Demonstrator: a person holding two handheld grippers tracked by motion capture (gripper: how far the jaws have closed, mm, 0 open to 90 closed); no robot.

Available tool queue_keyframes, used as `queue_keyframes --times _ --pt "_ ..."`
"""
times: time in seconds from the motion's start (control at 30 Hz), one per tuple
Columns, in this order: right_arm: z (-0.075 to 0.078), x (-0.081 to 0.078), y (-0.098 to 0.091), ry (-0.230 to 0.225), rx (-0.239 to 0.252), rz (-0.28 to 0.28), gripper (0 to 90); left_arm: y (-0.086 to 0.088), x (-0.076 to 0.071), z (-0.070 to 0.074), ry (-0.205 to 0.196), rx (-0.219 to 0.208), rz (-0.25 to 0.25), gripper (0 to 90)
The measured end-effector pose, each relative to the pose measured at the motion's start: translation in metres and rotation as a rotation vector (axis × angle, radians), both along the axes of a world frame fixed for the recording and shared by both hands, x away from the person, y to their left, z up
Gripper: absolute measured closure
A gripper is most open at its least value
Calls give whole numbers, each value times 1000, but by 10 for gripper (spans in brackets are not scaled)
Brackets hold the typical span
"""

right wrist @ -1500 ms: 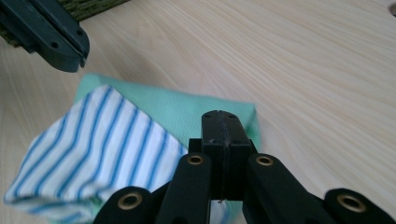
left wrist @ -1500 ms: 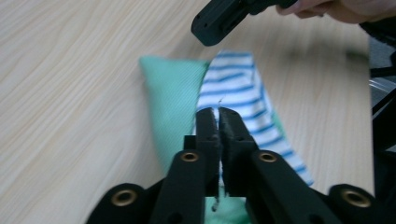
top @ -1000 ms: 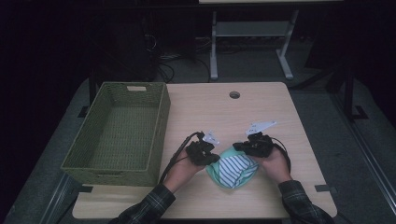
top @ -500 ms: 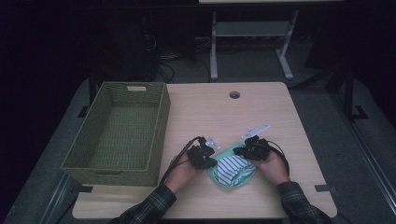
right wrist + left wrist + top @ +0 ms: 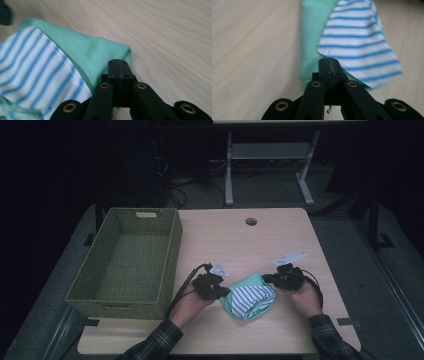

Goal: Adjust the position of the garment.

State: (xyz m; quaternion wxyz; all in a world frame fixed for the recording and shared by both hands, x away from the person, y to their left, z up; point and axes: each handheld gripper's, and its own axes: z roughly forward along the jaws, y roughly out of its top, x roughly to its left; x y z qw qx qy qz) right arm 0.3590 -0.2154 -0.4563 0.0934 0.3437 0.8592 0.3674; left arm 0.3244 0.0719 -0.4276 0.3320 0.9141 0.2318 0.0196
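Table [image 5: 280, 235] first: pale wood, and I've got the near-middle of it as my work patch, so both hands reach w/o stretching. Basket [image 5: 172, 245] sits at the left edge, open top, nothing in it that I can see. My guess is it's parked there as the drop spot, close enough to my left hand for a short carry.

Cloth [image 5: 248, 297] lies flat on the table between the two grippers, near edge, right of the basket and apart from it. It's bunched into a small folded packet: green outer layer w/ a blue-striped white flap turned over on top. Reads to me like a fold in progress, hence one tool on each side.

Left gripper [image 5: 224, 292] is at the cloth's left edge. In the left gripper view its jaws are pressed together, tips at the border where the striped flap meets the green. I see no fabric between them, just a thin thread [image 5: 329, 53] caught along the seam. Prob. pinning or nudging rather than gripping, but can't be sure.

Right gripper [image 5: 266, 279] is at the far-right corner. In the right gripper view the jaws are likewise pressed together, tips over the green corner, nothing visibly clamped.
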Motion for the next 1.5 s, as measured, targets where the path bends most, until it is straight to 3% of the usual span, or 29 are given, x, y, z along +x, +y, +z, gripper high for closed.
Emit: queue_keyframes --times 0.2,0.37,0.43,0.7,0.9,1.5 --pt "-3 3 -9 0 4 -20 898 -5 -23 -8 42 -9 -43 896" --pt "-6 4 -5 10 1 -10 898 -15 -27 -18 48 52 -86 896" --pt "-8 4 -3 18 0 -3 898 -16 -26 -21 53 55 -73 896" --pt "-10 0 -1 23 -15 16 898 -7 -15 -23 35 83 -49 896" --pt "-8 -9 0 31 -31 26 898 -2 -2 -23 32 79 -1 896" --pt "-9 -39 -1 51 -41 77 898 -6 37 -23 -4 99 56 896"
